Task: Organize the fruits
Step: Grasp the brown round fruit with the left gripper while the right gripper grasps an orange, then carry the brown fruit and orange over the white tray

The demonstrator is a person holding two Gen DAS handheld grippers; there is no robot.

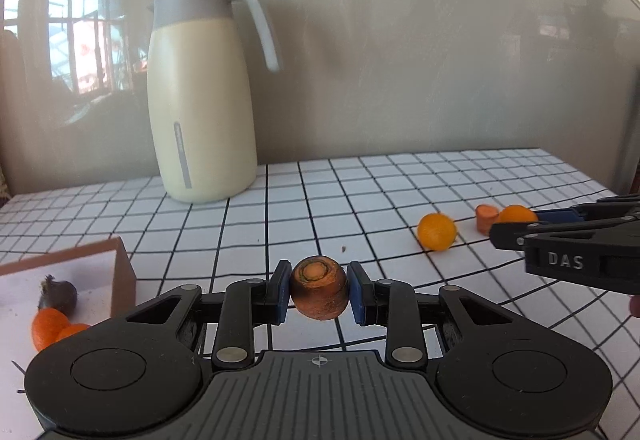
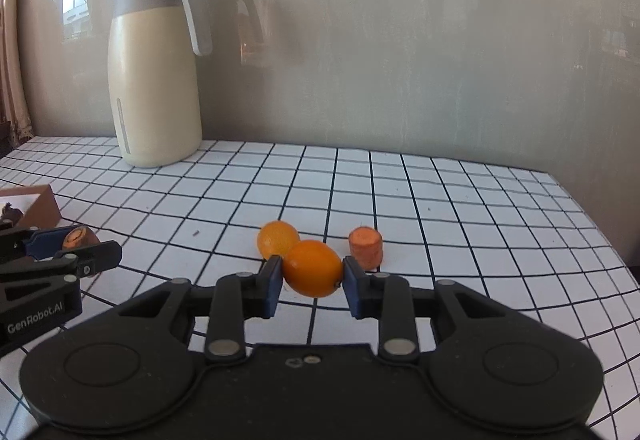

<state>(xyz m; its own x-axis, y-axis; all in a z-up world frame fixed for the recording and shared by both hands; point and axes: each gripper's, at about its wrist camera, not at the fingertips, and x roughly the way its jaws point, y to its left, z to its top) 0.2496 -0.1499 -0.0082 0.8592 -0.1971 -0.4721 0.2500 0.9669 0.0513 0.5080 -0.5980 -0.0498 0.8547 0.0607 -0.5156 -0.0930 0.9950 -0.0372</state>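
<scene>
My left gripper (image 1: 319, 290) is shut on a carrot top piece (image 1: 319, 287), held above the checked tablecloth; it also shows in the right wrist view (image 2: 78, 236). My right gripper (image 2: 308, 272) is shut on an orange kumquat (image 2: 313, 268), seen from the left wrist view (image 1: 517, 214). A second kumquat (image 2: 277, 238) lies just behind it on the cloth, also in the left view (image 1: 437, 231). A cut carrot chunk (image 2: 365, 247) stands upright to the right, also in the left view (image 1: 486, 218).
A brown box (image 1: 122, 272) at the left holds carrot pieces (image 1: 50, 326) and a dark root piece (image 1: 59, 294). A cream thermos jug (image 1: 200, 92) stands at the back by the grey wall. The table edge runs along the right (image 2: 600, 240).
</scene>
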